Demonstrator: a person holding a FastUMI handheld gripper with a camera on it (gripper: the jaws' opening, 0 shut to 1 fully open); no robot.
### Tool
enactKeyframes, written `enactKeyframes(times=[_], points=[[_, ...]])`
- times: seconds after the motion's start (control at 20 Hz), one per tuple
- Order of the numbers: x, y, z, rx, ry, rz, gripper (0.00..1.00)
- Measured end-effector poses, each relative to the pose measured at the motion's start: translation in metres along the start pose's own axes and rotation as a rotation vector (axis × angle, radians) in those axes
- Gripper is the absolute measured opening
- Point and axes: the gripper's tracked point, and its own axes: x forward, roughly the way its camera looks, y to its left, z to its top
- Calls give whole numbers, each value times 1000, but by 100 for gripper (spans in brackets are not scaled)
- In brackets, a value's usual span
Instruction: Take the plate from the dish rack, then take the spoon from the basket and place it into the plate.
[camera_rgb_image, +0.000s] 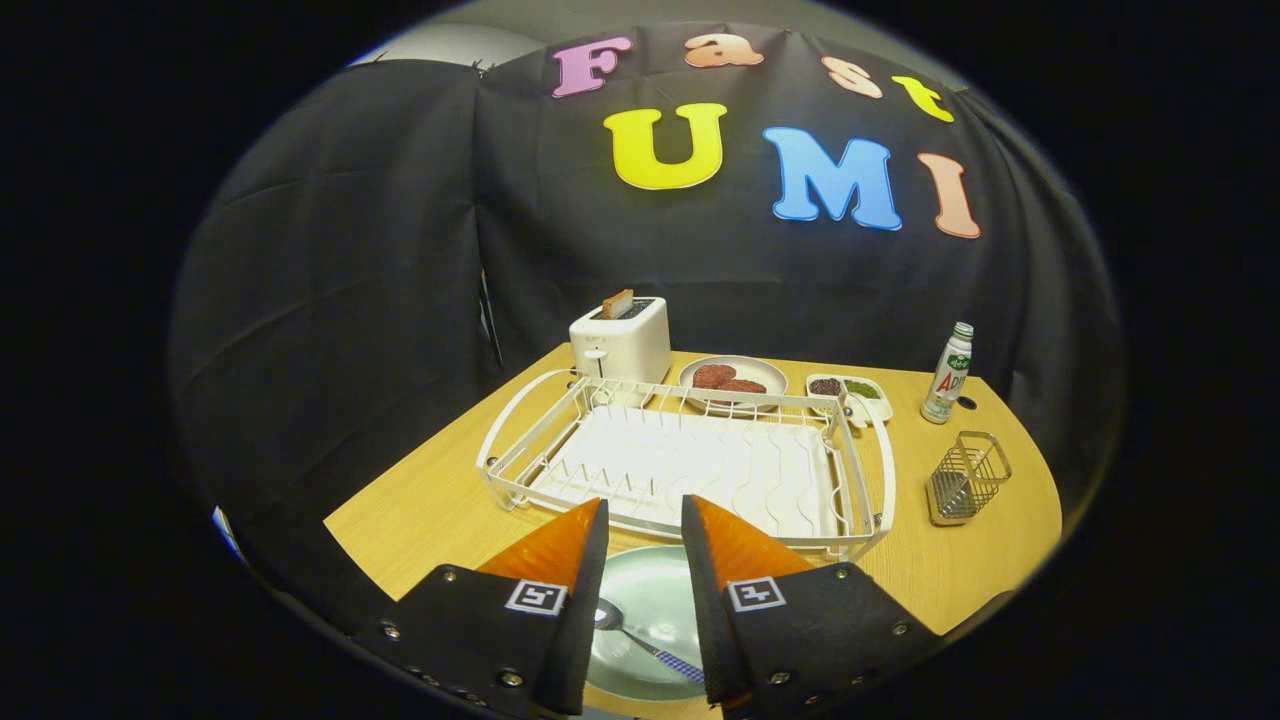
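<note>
A pale green plate lies flat on the wooden table, just in front of the white dish rack. In the plate rests a metal spoon with a blue checked handle. My gripper hovers above the plate, its orange fingers apart with nothing between them, and the spoon shows through the gap. The rack holds no dishes. A wire basket stands to the right of the rack with nothing visible in it.
Behind the rack stand a white toaster with a slice of bread, a plate of meat patties and a small two-part dish. A bottle stands at the back right.
</note>
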Motion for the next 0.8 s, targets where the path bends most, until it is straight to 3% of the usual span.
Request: enactKeyframes(times=[0.3,0.8], points=[[-8,-12,19,-27,-38,-27,44],[-73,-88,181,-24,-379,-235,44]])
